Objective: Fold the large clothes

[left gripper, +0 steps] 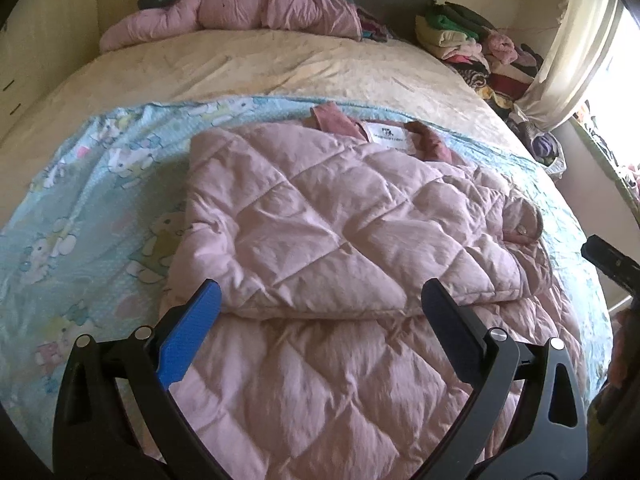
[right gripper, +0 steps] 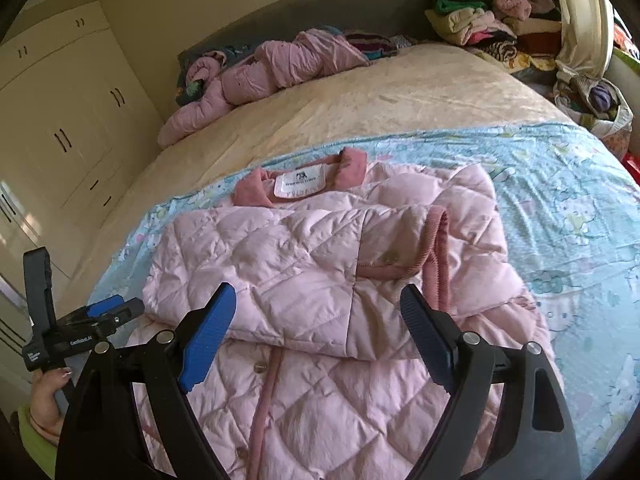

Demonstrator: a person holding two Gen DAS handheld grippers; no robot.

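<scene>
- The left gripper (left gripper: 320,304) is released, its jaws spread wide with nothing pinched between them; it hangs over the near half of the pink quilted jacket (left gripper: 320,220), just short of the folded-over edge.
- The right gripper (right gripper: 318,312) is likewise released and empty, poised over the same jacket (right gripper: 320,264) near the buttoned front placket (right gripper: 268,384).
- The jacket lies ahead of and below both sets of fingers, its long axis running from the near edge of the bed up to the collar (right gripper: 300,182) with its white label (right gripper: 301,184). A sleeve or side panel is already folded across the chest.
- Judging by the layout, the next fold would bring the near hem up towards the collar; both hands look about equally near, one at each side.
- The jacket rests on a light-blue cartoon-print sheet (left gripper: 88,200) spread across the near end of the bed (left gripper: 240,68).
- At the headboard edge lies another pink padded garment (left gripper: 240,12).
- At the far right corner sits a stack of folded clothes (left gripper: 472,36); beside it, what may be a bag of fabrics (right gripper: 604,100), too small to tell.
</scene>
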